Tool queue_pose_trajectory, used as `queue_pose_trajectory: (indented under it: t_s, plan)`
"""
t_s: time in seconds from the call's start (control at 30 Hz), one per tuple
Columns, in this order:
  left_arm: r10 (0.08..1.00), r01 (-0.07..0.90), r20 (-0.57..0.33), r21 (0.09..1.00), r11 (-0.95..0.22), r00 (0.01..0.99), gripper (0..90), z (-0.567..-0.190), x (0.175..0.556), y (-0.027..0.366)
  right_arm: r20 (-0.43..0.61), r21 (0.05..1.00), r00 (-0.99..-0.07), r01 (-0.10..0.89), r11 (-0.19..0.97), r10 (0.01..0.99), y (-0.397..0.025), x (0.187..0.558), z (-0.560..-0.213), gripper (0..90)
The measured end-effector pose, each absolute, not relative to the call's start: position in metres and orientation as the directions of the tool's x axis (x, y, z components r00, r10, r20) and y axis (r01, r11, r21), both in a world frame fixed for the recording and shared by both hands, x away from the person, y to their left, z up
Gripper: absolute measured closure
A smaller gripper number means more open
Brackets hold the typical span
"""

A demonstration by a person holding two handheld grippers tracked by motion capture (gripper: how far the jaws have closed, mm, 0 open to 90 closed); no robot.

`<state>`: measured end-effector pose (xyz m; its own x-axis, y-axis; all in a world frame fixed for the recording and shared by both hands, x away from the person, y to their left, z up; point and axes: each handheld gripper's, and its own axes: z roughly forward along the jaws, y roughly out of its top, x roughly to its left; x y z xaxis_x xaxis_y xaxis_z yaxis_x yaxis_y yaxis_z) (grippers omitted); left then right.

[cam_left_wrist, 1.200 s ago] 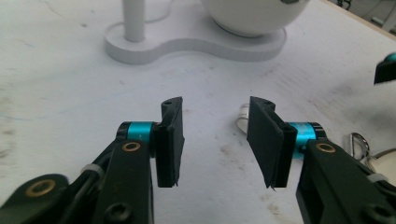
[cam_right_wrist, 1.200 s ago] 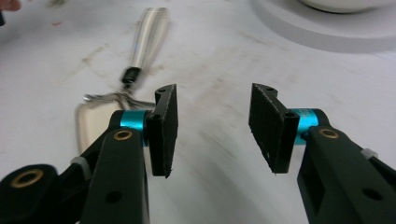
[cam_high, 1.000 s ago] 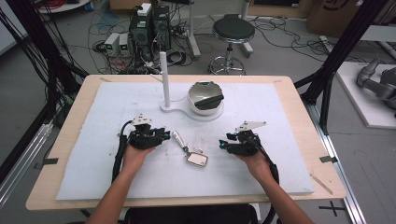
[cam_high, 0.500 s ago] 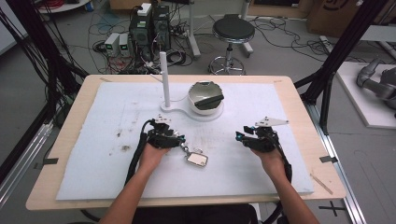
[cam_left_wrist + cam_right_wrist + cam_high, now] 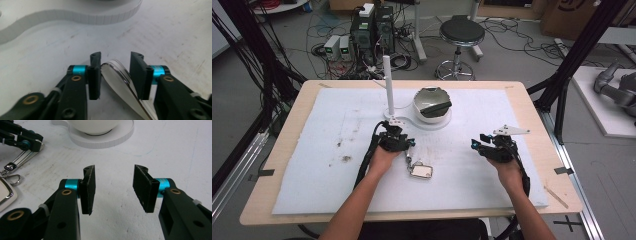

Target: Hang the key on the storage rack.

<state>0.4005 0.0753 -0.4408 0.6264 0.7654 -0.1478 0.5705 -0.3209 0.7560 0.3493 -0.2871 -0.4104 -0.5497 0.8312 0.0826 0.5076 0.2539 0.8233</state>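
Note:
A key fob lies on the white mat: a silver rectangular tag [image 5: 421,171] joined by a clasp [image 5: 10,173] to a shiny metal strap [image 5: 117,75]. My left gripper [image 5: 408,145] is low on the mat with its jaws either side of the strap's looped end. In the left gripper view the left gripper [image 5: 115,56] is open; the strap touches one pad and a gap remains at the other. My right gripper [image 5: 477,145] hovers at the mat's right side. In its own view the right gripper [image 5: 113,170] is open and holds nothing.
A white stand [image 5: 388,85] with an upright post and a flat base [image 5: 112,138] sits at the mat's far middle, carrying a bowl [image 5: 432,105] with a dark lid. The base edge [image 5: 100,17] runs just beyond my left gripper. The table's wooden edge [image 5: 542,150] runs right of the right hand.
Both hands moved right. My left gripper travelled to the key fob's strap and now straddles it; the right gripper shifted away toward the mat's right side.

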Motion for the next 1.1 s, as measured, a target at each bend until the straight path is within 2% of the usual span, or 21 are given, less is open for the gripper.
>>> queue_pose_trajectory:
  t_s: [0.13, 0.23, 0.3, 0.37, 0.43, 0.53, 0.83, 0.9, 0.97, 1.1]
  plan:
    - [0.711, 0.511, -0.125, 0.780, -0.360, 0.692, 70.2, -0.442, 0.406, 0.073, 0.082, 0.825, -0.551, 0.505, 0.253, 0.830, -0.286, 0.349, -0.410, 54.1]
    - [0.713, 0.510, -0.121, 0.781, -0.361, 0.691, 69.1, -0.442, 0.405, 0.073, 0.087, 0.823, -0.552, 0.508, 0.252, 0.830, -0.286, 0.349, -0.410, 54.1]
    - [0.729, 0.518, -0.111, 0.774, -0.362, 0.676, 65.6, -0.440, 0.404, 0.075, 0.087, 0.823, -0.554, 0.508, 0.254, 0.828, -0.287, 0.349, -0.411, 54.1]
    - [0.743, 0.532, -0.105, 0.763, -0.366, 0.661, 56.7, -0.437, 0.401, 0.077, 0.090, 0.822, -0.551, 0.511, 0.251, 0.829, -0.287, 0.349, -0.411, 54.1]
    - [0.770, 0.535, -0.097, 0.773, -0.341, 0.630, 53.4, -0.435, 0.390, 0.082, 0.090, 0.824, -0.552, 0.509, 0.250, 0.829, -0.288, 0.348, -0.410, 54.1]
    - [0.805, 0.542, -0.084, 0.779, -0.315, 0.587, 51.2, -0.435, 0.379, 0.087, 0.092, 0.823, -0.546, 0.512, 0.245, 0.832, -0.289, 0.347, -0.410, 54.1]
    - [0.822, 0.571, -0.078, 0.756, -0.320, 0.564, 42.3, -0.443, 0.365, 0.079, 0.093, 0.825, -0.551, 0.509, 0.246, 0.829, -0.287, 0.347, -0.410, 54.1]
    - [0.818, 0.544, -0.001, 0.747, -0.382, 0.576, 46.8, -0.446, 0.361, 0.075, 0.092, 0.824, -0.554, 0.509, 0.249, 0.827, -0.287, 0.348, -0.410, 54.1]
    - [0.814, 0.543, -0.013, 0.751, -0.375, 0.581, 57.8, -0.445, 0.361, 0.077, 0.090, 0.825, -0.555, 0.507, 0.250, 0.827, -0.286, 0.348, -0.410, 54.1]
    - [0.802, 0.551, -0.053, 0.753, -0.360, 0.596, 66.3, -0.445, 0.366, 0.086, 0.091, 0.824, -0.555, 0.509, 0.251, 0.827, -0.287, 0.347, -0.410, 54.2]
